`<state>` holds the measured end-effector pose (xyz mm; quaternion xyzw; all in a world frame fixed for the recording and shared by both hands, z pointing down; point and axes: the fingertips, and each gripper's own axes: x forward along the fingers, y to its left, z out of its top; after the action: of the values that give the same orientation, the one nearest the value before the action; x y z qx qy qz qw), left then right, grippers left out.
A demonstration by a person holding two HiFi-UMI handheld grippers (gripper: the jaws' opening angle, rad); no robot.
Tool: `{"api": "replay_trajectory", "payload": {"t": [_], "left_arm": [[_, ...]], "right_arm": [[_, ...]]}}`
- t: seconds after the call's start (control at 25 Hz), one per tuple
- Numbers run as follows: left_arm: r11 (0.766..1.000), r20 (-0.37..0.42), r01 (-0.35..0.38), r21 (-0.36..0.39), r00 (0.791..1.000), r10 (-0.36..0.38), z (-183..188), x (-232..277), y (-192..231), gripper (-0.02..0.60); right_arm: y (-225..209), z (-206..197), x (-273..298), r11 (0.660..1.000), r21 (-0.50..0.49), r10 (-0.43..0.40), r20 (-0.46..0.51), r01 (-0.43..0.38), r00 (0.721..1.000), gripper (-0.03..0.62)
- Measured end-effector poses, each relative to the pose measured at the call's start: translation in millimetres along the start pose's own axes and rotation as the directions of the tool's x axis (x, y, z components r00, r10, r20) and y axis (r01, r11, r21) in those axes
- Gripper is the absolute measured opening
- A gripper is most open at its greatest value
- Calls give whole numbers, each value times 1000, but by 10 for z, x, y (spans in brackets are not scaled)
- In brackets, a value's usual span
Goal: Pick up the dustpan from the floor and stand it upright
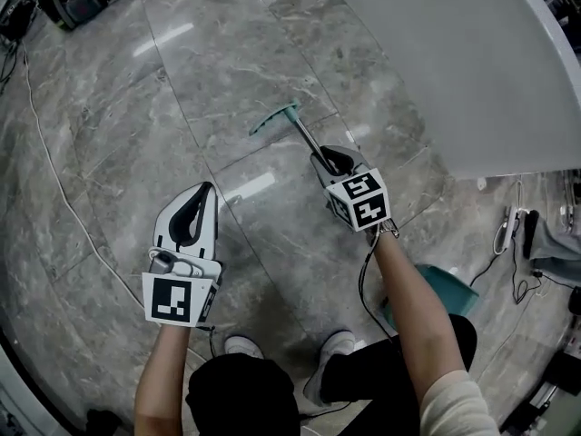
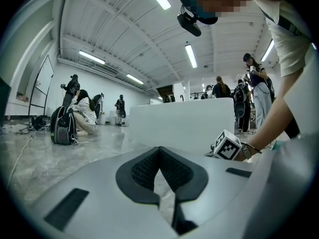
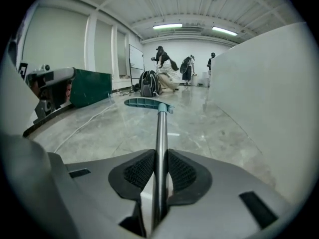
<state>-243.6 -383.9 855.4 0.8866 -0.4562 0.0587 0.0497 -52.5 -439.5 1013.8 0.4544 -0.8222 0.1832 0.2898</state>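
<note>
Saw right gripper [image 1: 338, 160] clamped on the dustpan's metal pole [image 1: 307, 139], pads pressed on both sides of the tube. Found the pole's teal grip end [image 1: 275, 118] pointing away over the grey marble floor [image 1: 163, 107], near the white counter [image 1: 472, 62]. Spotted the teal dustpan [image 1: 449, 291] low at the person's right side, partly hidden behind the right forearm; couldn't tell if it touched the floor. Noted left gripper [image 1: 201, 192] empty, jaws together at the tips, well apart from the pole.
</note>
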Motion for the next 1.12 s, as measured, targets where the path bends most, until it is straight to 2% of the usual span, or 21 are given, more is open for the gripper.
{"api": "replay_trajectory", "payload": {"t": [0.16, 0.32, 0.52, 0.6, 0.72, 0.92, 1.12], "left_arm": [[998, 23, 1, -63, 1000, 1, 912, -156, -368, 9], [997, 28, 64, -49, 998, -63, 1790, -368, -879, 9], [991, 42, 125, -42, 992, -123, 2831, -623, -1606, 9], [987, 24, 153, -41, 988, -152, 3124, -702, -1891, 9], [976, 4, 204, -82, 979, -204, 3383, -794, -2303, 9], [950, -6, 304, -76, 952, -305, 3425, -869, -3055, 9], [919, -20, 374, -121, 925, -379, 3434, -1078, -3847, 9]], "right_arm": [[-76, 513, -1011, 1000, 4, -30, 37, 30, 999, 100], [-134, 876, -2130, 995, 65, -80, 95, 74, 992, 100], [-123, 1004, -3376, 992, 76, -106, 94, 99, 990, 100], [-107, 995, -3785, 988, 97, -128, 86, 120, 988, 100], [-97, 909, -4321, 974, 151, -185, 96, 169, 978, 100], [-103, 835, -4969, 949, 216, -264, 153, 228, 952, 100], [-50, 563, -5460, 953, 209, -250, 139, 219, 958, 95]]}}
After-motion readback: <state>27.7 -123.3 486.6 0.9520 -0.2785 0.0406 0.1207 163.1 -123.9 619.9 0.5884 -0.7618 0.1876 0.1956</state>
